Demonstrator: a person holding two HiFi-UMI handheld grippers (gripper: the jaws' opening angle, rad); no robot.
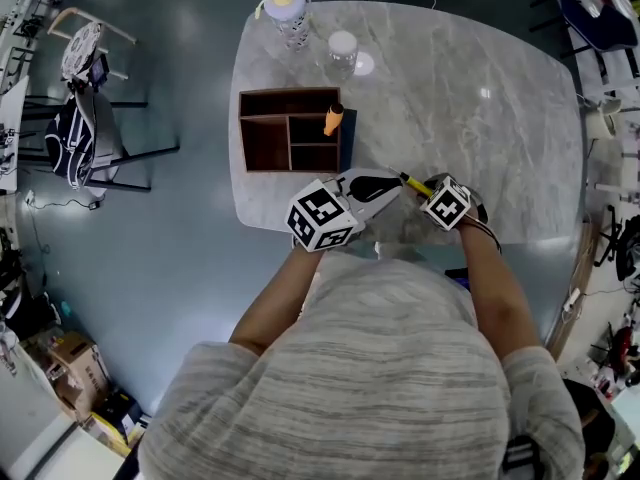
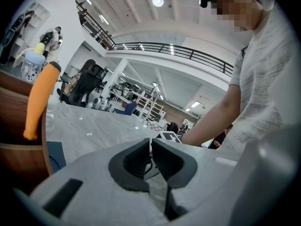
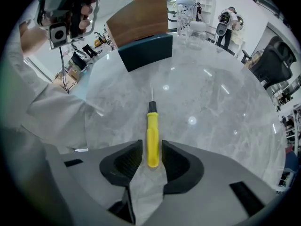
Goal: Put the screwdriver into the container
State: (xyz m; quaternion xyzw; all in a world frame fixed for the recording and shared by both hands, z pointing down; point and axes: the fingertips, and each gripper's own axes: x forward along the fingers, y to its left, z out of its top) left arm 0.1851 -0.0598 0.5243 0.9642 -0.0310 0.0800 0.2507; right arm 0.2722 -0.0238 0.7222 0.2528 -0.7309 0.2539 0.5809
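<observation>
A yellow-handled screwdriver (image 3: 152, 140) lies on the marble table (image 1: 480, 118) near its front edge, thin shaft pointing towards the container. My right gripper (image 3: 152, 158) straddles the handle, open only slightly wider than it, with slivers of table showing on both sides. In the head view the screwdriver (image 1: 413, 182) pokes out from the right gripper (image 1: 424, 192). The left gripper (image 1: 385, 184) rests just left of it, shut and empty (image 2: 151, 155). The wooden compartmented container (image 1: 268, 128) stands at the table's left edge with an orange-handled tool (image 1: 333, 120) upright in it.
A dark blue flat object (image 1: 347, 140) leans against the container's right side. A baby bottle (image 1: 288, 13) and a glass jar (image 1: 342, 54) stand at the far edge. Chairs and a bag (image 1: 80, 138) are on the floor to the left.
</observation>
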